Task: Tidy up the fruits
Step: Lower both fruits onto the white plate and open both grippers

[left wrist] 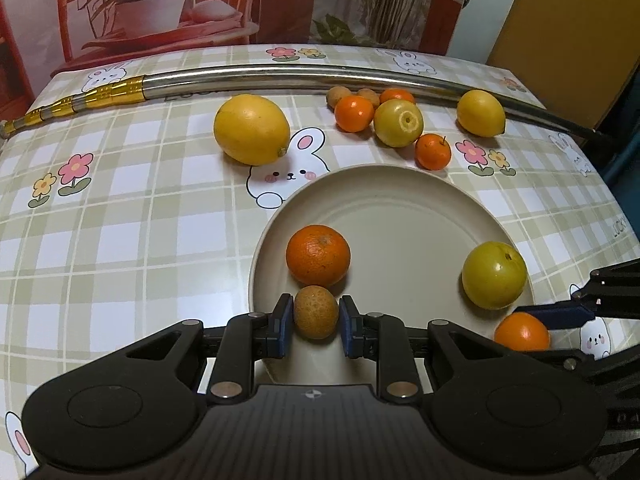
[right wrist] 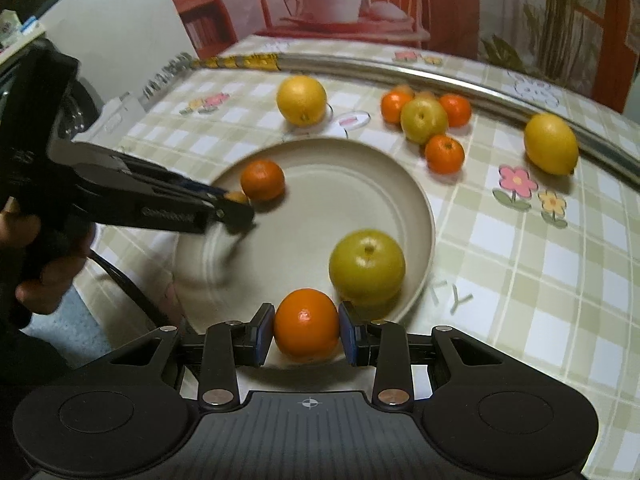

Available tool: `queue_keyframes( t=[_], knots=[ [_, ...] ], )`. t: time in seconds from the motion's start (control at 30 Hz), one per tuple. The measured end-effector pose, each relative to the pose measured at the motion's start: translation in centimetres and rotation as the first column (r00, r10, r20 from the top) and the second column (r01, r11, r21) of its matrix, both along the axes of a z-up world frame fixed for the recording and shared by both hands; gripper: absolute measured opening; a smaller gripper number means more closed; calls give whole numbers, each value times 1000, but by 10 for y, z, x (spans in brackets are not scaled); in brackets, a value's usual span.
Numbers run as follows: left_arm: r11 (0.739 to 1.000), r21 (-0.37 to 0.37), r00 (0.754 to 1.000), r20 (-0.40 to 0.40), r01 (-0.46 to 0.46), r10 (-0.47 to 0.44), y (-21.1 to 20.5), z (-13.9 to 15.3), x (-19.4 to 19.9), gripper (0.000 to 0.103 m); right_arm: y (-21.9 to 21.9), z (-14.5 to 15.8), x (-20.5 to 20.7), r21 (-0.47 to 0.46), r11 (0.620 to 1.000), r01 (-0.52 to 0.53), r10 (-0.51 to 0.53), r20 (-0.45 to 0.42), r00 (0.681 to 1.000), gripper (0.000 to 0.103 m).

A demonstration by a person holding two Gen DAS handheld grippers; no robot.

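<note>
Both hand-held grippers clamp round fruit [left wrist: 316,312] over plate [left wrist: 400,184].

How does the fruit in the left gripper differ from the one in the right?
The left gripper holds a small brown fruit: dull, speckled, brownish. The right gripper holds an orange: bright, glossy, and clearly bigger. The brown fruit sits right beside another orange on the plate; the held orange is near a green fruit. Both are round and clamped between fingers over the plate.

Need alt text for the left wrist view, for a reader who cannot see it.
The left hand-held gripper is shut on a small brown fruit over the near rim of a beige plate that holds a mandarin and a yellow-green fruit. More citrus lies beyond on the checked tablecloth.
</note>
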State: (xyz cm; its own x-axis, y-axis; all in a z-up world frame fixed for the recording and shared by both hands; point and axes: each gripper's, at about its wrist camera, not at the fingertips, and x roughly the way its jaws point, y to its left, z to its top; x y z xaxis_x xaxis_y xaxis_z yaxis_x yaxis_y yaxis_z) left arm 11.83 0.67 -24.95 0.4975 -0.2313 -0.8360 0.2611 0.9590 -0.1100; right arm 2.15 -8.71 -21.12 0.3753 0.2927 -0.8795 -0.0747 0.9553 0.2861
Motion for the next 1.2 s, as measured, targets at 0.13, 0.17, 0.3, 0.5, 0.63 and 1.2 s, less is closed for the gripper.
queue_keyframes(
  t=[0.13,0.17,0.3,0.5,0.63,1.2],
  knots=[
    [1000,-11,1000,6,1,-1,1,-1,-1,26,-3,-4,5,-27,999,35,-35,-6,999,32],
    [1000,-13,1000,7,1,-1,1,-1,-2,26,-4,-5,7,-29,999,38,-38,-6,999,32],
    [1000,-15,1000,16,9,-9,1,-2,-1,26,-8,-8,17,-64,997,46,-45,9,999,32],
    [1000,-6,999,24,23,-23,-3,-2,9,26,-9,-17,33,-114,993,45,-41,32,999,32],
    [1000,-15,999,25,20,-19,-5,-2,16,27,-11,-20,43,-140,989,44,-38,46,998,32],
    [999,23,997,74,33,-35,-18,-6,22,27,-18,-31,58,-103,991,89,-77,110,991,32]
  ],
)
